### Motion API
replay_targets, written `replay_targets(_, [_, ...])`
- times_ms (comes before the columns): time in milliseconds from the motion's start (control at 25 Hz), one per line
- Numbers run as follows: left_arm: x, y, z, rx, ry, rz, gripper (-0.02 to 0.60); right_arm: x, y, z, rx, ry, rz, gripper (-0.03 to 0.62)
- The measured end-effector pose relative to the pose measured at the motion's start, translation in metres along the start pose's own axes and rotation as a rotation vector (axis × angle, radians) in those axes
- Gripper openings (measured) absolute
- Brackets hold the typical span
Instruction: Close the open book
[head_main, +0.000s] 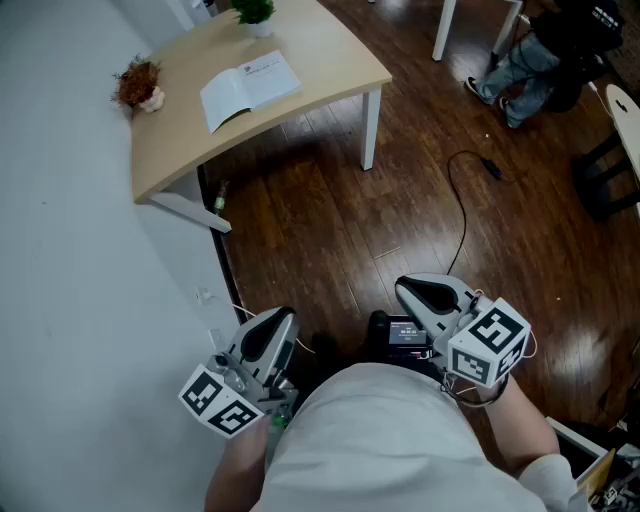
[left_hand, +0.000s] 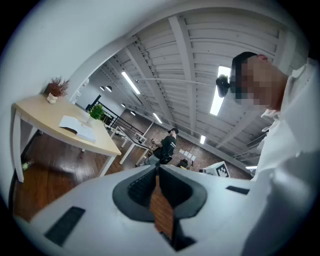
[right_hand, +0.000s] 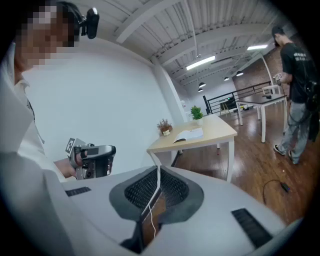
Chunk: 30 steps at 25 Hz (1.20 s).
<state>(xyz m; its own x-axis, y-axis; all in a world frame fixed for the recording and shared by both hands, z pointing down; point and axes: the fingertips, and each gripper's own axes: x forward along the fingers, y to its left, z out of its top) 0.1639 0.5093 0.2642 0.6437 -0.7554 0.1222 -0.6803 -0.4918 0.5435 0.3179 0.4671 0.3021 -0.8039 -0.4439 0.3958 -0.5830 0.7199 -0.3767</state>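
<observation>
While open, book (head_main: 250, 88) lengthwise along table (head_main: 330, 60)

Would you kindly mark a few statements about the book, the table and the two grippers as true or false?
1. The book lies open on the table. True.
2. The left gripper is touching the book. False: it is held close to the person, far from the table.
3. The right gripper is shut with nothing between its jaws. True.
4. The green plant stands on the floor. False: it stands on the table, beyond the book.
5. A black cable lies on the floor. True.
</observation>
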Motion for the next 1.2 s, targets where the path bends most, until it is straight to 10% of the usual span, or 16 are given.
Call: replay_targets(1200, [0.054, 0.055, 0.020, -0.029, -0.025, 0.121, -0.002, 0.078, -0.043, 0.017, -0.001, 0.061, 0.195, -0.002])
